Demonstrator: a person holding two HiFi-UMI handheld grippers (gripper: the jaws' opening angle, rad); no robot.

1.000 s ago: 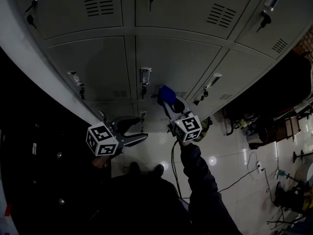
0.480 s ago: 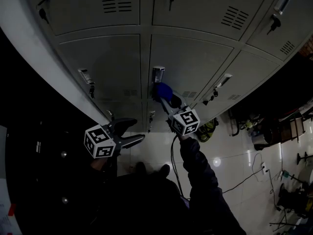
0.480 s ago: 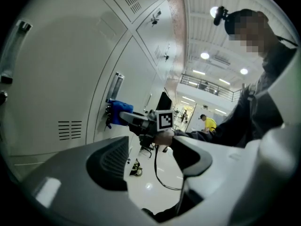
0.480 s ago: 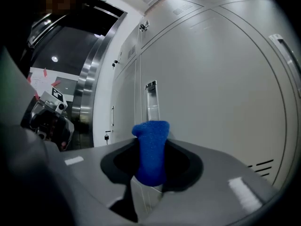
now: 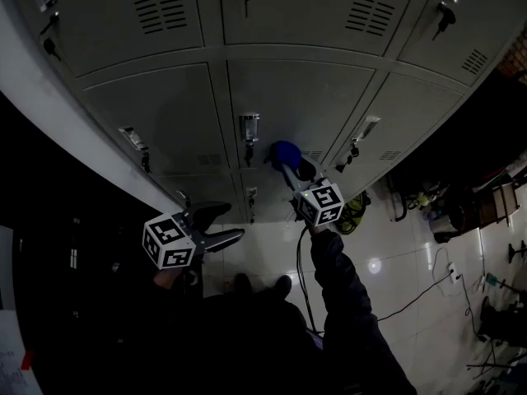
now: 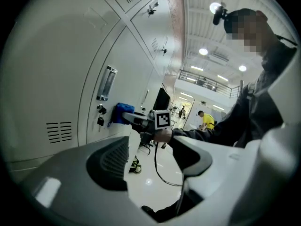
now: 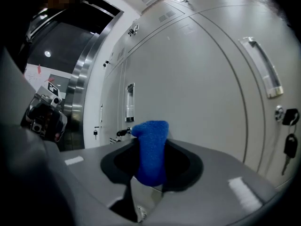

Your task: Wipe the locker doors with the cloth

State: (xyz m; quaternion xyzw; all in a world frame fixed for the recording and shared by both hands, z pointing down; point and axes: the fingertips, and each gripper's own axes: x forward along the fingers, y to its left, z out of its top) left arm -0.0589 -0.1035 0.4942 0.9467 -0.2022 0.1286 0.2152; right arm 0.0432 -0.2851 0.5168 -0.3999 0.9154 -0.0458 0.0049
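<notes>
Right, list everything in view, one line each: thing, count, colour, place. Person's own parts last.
locker doors: several, grey, covering the wall ahead.
handles: one per door, silver, near each door's edge.
keys: several, dark, hanging from the locks.
vent slots: one set per door, dark.
cloth: one, blue, at the middle door, right of its handle.
floor: white glossy tiles, below the lockers.
bystander: one, yellow top, far background.
cable: one, black, dangling over the floor.
left gripper: grey, jaws apart, empty, held low.
right gripper: grey, shut on the cloth.
sleeve: dark, right arm.
</notes>
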